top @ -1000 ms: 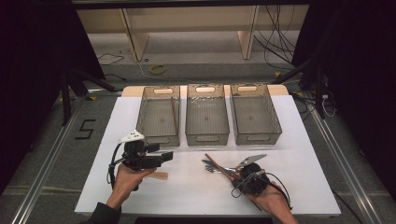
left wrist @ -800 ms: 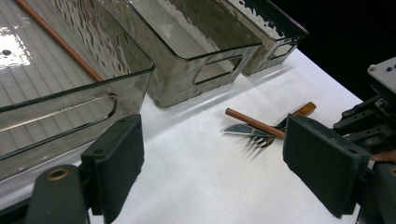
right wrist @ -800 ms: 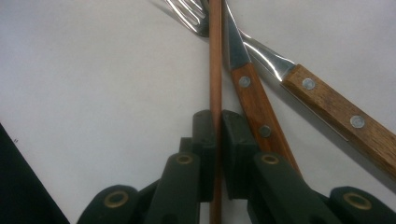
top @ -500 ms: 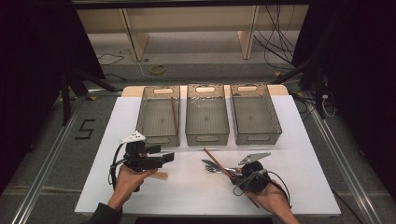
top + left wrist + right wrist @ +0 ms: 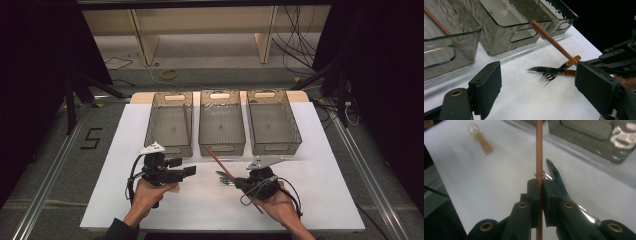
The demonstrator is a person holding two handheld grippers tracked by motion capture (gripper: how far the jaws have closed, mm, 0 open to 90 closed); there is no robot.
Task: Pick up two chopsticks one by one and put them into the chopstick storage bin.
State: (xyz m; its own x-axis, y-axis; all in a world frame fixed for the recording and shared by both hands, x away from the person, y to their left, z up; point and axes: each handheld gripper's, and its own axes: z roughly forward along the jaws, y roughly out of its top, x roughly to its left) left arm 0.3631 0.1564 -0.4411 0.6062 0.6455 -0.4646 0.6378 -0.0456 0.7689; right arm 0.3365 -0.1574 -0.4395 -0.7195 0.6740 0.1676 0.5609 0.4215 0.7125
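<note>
Covering the table [image 5: 320, 200], white sheet, grey floor [image 5: 60, 165], dark surroundings

White table [image 5: 325, 200]: three clear bins [image 5: 222, 122] ranged along the far edge; knife [image 5: 541, 69] and fork [image 5: 547, 76] laid near right of centre.

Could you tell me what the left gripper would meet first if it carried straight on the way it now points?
Probably the fork and knife lying on the table; the left gripper has open jaws aimed at them, though depth is hard to judge.
</note>
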